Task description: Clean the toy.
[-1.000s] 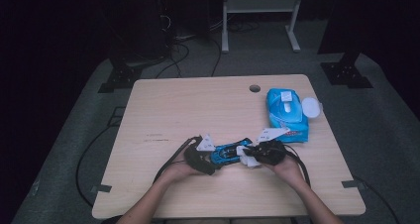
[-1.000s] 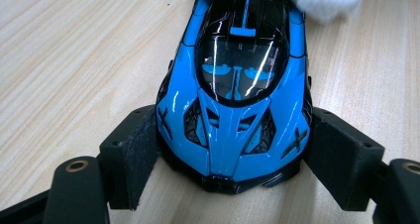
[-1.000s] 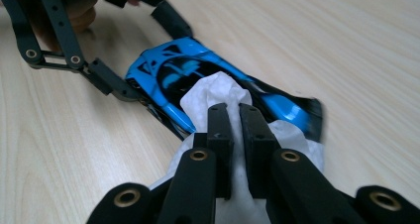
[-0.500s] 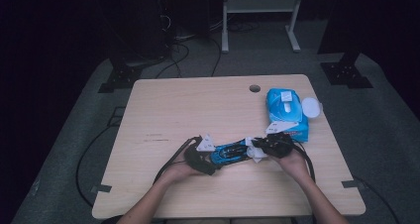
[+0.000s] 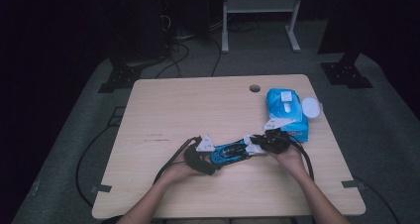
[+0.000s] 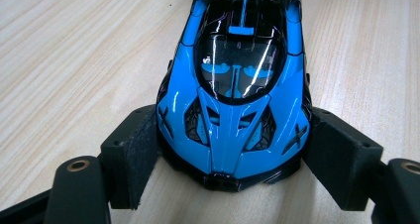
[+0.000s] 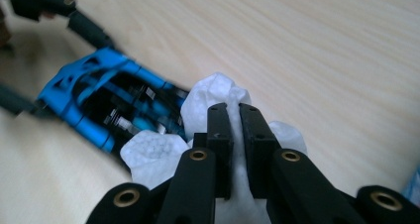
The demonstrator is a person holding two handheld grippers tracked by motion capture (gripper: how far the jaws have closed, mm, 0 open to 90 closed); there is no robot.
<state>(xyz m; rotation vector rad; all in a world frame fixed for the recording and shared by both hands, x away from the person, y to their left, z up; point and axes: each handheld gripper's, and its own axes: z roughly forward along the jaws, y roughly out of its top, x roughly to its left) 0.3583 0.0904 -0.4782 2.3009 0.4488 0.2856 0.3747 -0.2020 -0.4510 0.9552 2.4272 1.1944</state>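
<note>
A blue and black toy car [image 5: 229,152] lies on the wooden table [image 5: 198,105] near its front edge. My left gripper [image 5: 214,158] is shut on the car's nose [image 6: 233,85]; both pads [image 6: 141,144] press against its sides. My right gripper [image 5: 253,143] is at the car's other end, shut on a crumpled white wipe [image 7: 213,92]. In the right gripper view the jaws [image 7: 235,120] pinch the wipe, which rests against the car's rear [image 7: 99,95]. The left gripper's black arms [image 7: 44,1] show beyond the car.
A blue pack of wet wipes [image 5: 286,112] with its white lid [image 5: 311,106] flipped open lies at the table's right, just behind my right hand. A cable hole [image 5: 254,88] sits near the far edge. Cables trail off the table's front.
My right gripper with the wipe has slid a little to the right and away, along the car's rear end. The left gripper and the car have stayed put.
</note>
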